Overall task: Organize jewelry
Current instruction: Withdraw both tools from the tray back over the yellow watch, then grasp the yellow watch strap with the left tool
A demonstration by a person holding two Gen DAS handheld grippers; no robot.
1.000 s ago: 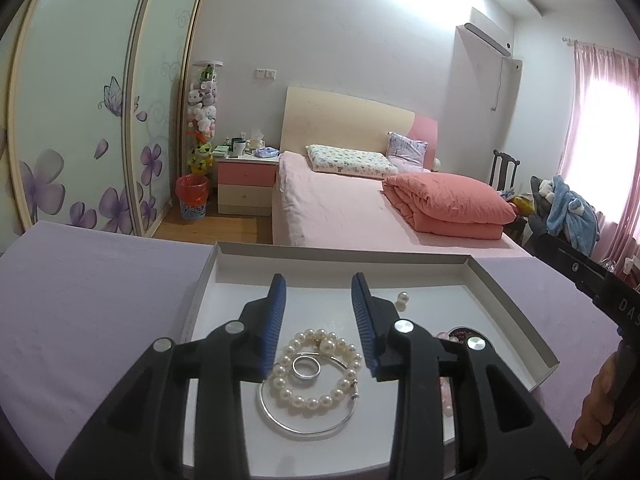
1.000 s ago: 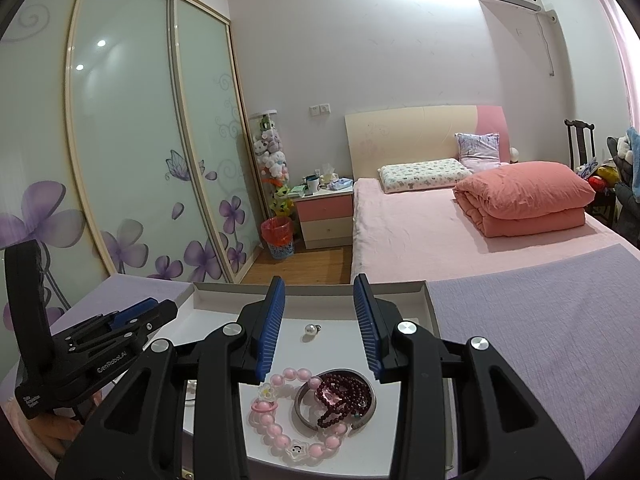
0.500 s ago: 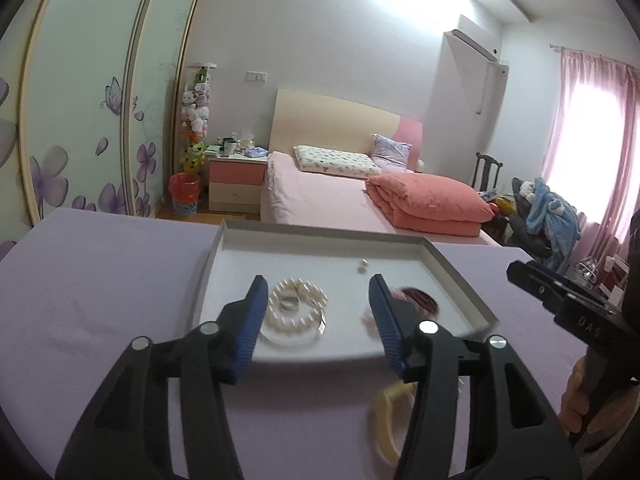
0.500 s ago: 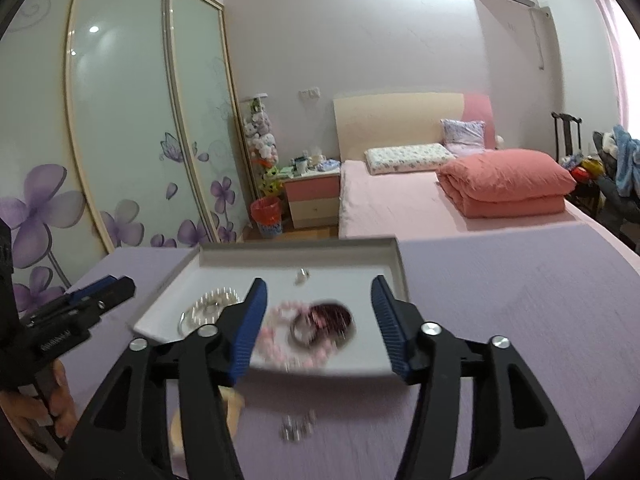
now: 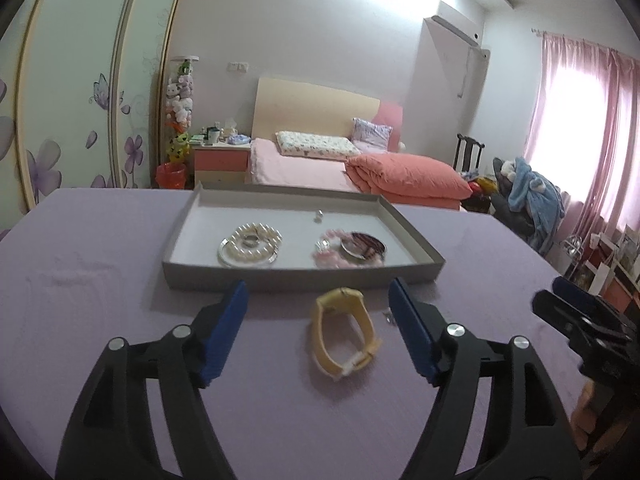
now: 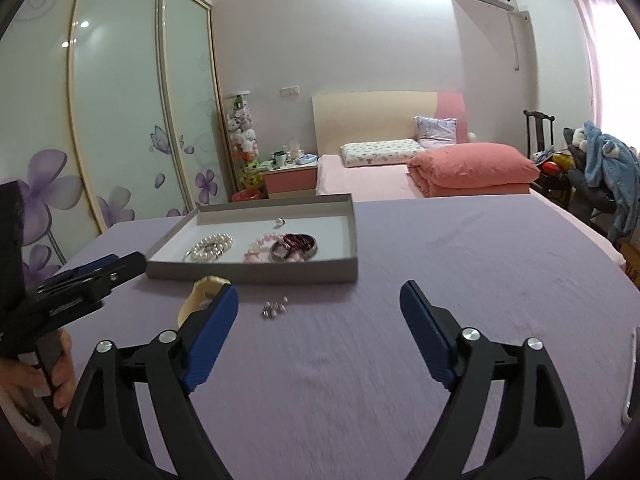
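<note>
A grey tray [image 5: 304, 276] [image 6: 256, 270] on the purple table holds a white pearl bracelet [image 5: 256, 240] [image 6: 210, 246] with a ring and silver bangle, a pink bead bracelet [image 5: 330, 250] [image 6: 258, 250], a dark red bead bracelet [image 5: 364, 244] [image 6: 298, 244] and a small pearl earring [image 5: 319, 215] [image 6: 279, 222]. A yellow watch [image 5: 344, 332] [image 6: 200, 298] lies on the table in front of the tray, between the fingers of my open left gripper [image 5: 318, 332]. Small silver earrings [image 6: 275, 307] [image 5: 389, 315] lie to its right. My right gripper [image 6: 320, 336] is open and empty.
The purple table surface [image 6: 480, 280] spreads wide to the right. A white object [image 6: 631, 376] shows at the far right edge. A bed [image 5: 340, 168], a nightstand and a wardrobe stand behind the table.
Both grippers pulled back from over the tray and opened wider. The yellow watch and small earrings on the table in front of the tray came into view.
</note>
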